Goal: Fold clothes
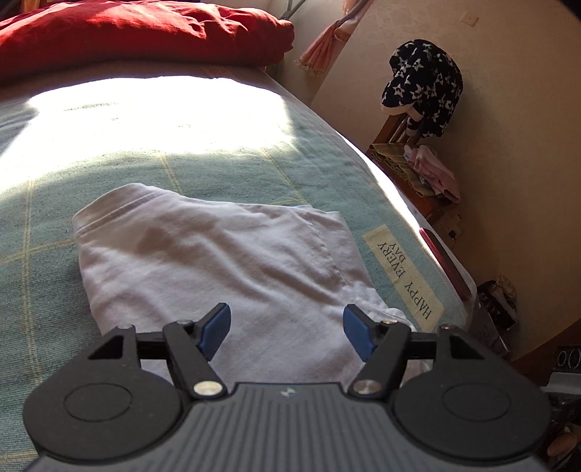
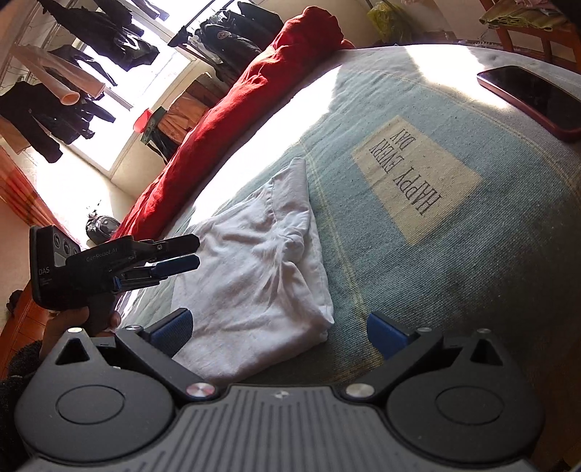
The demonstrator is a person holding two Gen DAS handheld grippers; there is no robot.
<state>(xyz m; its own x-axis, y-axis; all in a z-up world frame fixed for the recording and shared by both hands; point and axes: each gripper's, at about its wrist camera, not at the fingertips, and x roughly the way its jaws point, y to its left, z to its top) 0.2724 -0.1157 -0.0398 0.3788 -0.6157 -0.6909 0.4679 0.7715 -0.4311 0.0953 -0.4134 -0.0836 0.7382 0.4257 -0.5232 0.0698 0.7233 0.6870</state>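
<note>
A white garment (image 1: 225,261) lies folded into a compact shape on the green checked bed cover (image 1: 203,152); it also shows in the right wrist view (image 2: 254,276). My left gripper (image 1: 287,328) is open and empty, held just above the garment's near edge. In the right wrist view the left gripper (image 2: 196,252) hovers by the garment's left side, a hand holding it. My right gripper (image 2: 279,332) is open and empty, its jaws wide apart over the garment's near right corner.
A red duvet (image 1: 138,32) is bunched along the far side of the bed. A red-cased phone (image 2: 537,100) lies near the bed's edge beside a "HAPPY EVERY DAY" label (image 2: 417,178). A chair with clothes (image 1: 421,152) stands by the wall. Dark clothes (image 2: 72,72) hang at the window.
</note>
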